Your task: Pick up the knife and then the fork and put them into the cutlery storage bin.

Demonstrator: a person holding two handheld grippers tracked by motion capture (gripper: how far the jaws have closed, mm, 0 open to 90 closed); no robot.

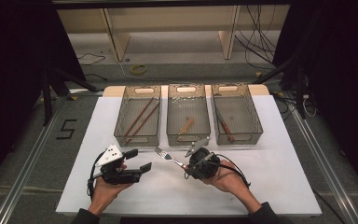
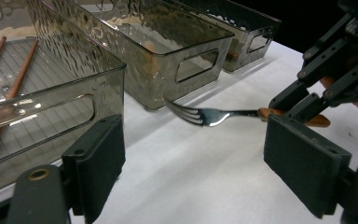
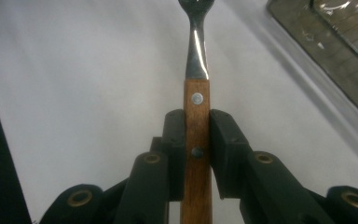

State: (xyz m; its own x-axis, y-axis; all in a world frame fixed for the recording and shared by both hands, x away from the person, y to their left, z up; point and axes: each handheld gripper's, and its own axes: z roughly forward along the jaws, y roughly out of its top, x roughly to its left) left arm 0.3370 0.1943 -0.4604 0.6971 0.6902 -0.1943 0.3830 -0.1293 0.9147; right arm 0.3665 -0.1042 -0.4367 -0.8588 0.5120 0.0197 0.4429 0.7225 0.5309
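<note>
A fork [image 1: 167, 156] with steel tines and a riveted wooden handle [image 3: 196, 140] is held above the white table top, tines pointing left toward the left bin. My right gripper [image 1: 185, 166] is shut on the fork's handle, both pads pressed on the wood [image 3: 196, 154]. In the left gripper view the fork [image 2: 209, 115] hangs in the air with the right gripper [image 2: 291, 109] clamping its handle. My left gripper [image 1: 139, 160] rests to the fork's left, held in a hand, jaws wide open with nothing between them [image 2: 205, 168].
Three smoky clear bins stand in a row at the back of the white mat [image 1: 270, 186]: the left bin [image 1: 121, 116] holds two chopsticks, the middle bin [image 1: 170, 116] a wooden utensil, the right bin [image 1: 256, 116] a wood-handled utensil. The table's edges drop to dark floor.
</note>
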